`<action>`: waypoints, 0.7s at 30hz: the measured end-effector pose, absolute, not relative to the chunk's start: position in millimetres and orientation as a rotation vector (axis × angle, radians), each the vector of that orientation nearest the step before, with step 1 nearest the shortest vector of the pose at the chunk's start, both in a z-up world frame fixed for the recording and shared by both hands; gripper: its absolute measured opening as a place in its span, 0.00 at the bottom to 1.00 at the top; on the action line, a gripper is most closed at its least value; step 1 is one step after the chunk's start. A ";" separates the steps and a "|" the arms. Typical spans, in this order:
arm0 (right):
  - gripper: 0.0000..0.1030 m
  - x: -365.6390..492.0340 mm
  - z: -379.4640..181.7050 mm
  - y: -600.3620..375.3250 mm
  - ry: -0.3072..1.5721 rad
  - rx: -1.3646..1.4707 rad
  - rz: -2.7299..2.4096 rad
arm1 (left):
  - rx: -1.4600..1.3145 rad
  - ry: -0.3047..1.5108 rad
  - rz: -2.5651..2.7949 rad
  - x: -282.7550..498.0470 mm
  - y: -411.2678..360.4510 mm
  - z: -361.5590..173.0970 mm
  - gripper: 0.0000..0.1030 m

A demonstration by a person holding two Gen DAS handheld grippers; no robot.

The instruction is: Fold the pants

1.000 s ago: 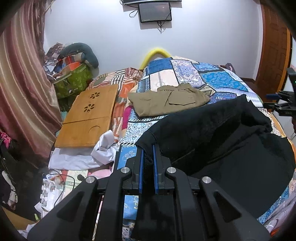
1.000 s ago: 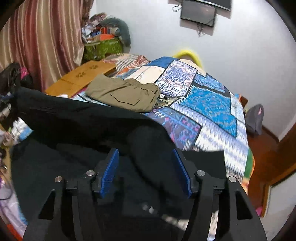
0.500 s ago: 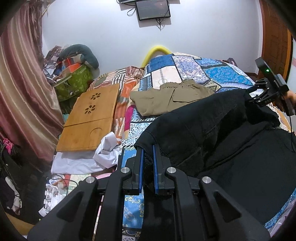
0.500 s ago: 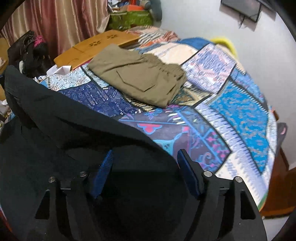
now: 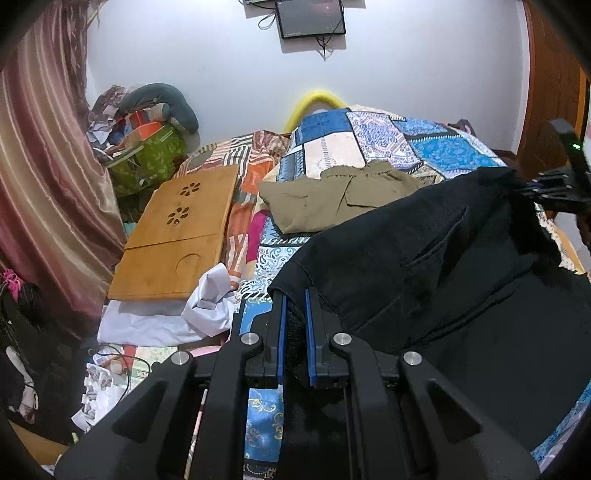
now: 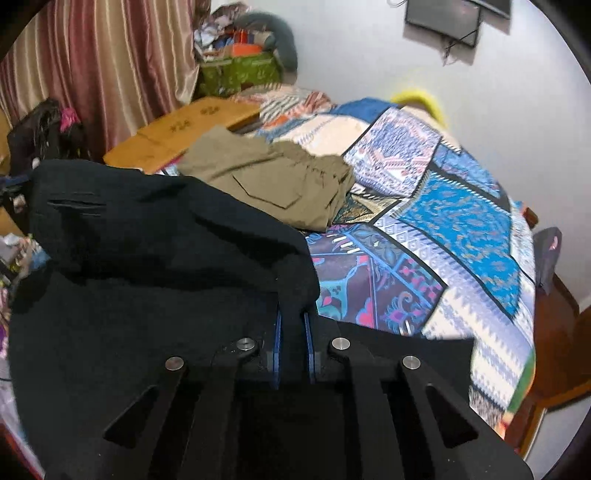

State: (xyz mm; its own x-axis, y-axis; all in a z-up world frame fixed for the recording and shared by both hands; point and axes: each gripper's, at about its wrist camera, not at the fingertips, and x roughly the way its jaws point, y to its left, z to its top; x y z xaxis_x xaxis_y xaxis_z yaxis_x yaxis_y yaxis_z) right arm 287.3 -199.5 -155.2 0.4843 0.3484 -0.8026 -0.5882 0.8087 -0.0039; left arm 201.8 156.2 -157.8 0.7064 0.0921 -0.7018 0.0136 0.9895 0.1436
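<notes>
Left tongs [image 5: 294,314] nearest in the left wrist view, blue pads [image 5: 282,332] drawn close together and clamped on a folded edge of the black pants [image 5: 424,266]. Right tongs [image 6: 291,332] nearest in the right wrist view, pads likewise close and clamped on another corner of the same black pants [image 6: 147,258]. Black pants stretched between the two pairs of tongs, upper edge lifted, lower part spread over the near side of the bed, a slit pocket [image 5: 436,247] facing up. Right tongs [image 5: 550,192] also seen at the far right of the left wrist view, gripping the raised far corner of the fabric. Just beyond the black cloth, folded olive-khaki pants [image 5: 332,199] lying flat on the patchwork bedspread [image 5: 388,136], the same khaki pants [image 6: 273,181] resting mid-bed in the right wrist view, with the blue-patterned bedspread [image 6: 461,221] running off to the right. Left of the bed, a wooden lap desk [image 5: 177,236] with flower cut-outs, crumpled white cloth [image 5: 207,306] at its near edge. Farther back, a striped maroon curtain [image 5: 44,166] on the left, a green bag [image 5: 155,158] piled with clutter in the corner, a yellow arch [image 5: 317,101] behind the bed head. Farthest, a white wall with a dark screen [image 5: 312,18] mounted high
</notes>
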 end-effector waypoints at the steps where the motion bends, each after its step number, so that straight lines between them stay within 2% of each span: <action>1: 0.08 276.8 -147.7 -203.0 0.888 -0.284 0.579 | 0.138 0.780 0.040 198.2 157.1 -154.8 0.08; 11: 0.08 171.6 -116.1 -216.5 0.830 -0.228 0.538 | 0.106 0.780 0.013 151.6 167.0 -150.6 0.08; 18: 0.08 121.8 -136.7 -212.4 0.872 -0.206 0.547 | 0.096 0.812 0.020 113.6 181.2 -175.5 0.06; 20: 0.08 109.4 -149.0 -209.3 0.899 -0.208 0.546 | 0.088 0.824 0.031 104.9 184.4 -185.7 0.00; 21: 0.08 104.3 -154.3 -208.9 0.910 -0.208 0.541 | 0.084 0.831 0.038 102.8 186.8 -189.8 0.00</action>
State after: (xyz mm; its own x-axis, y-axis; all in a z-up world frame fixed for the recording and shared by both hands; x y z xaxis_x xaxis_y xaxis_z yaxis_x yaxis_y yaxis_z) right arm 104.3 -208.9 -154.3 0.4918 0.3563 -0.7945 -0.5280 0.8476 0.0532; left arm 102.8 186.8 -189.8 0.6740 0.0667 -0.7357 -0.0008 0.9960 0.0895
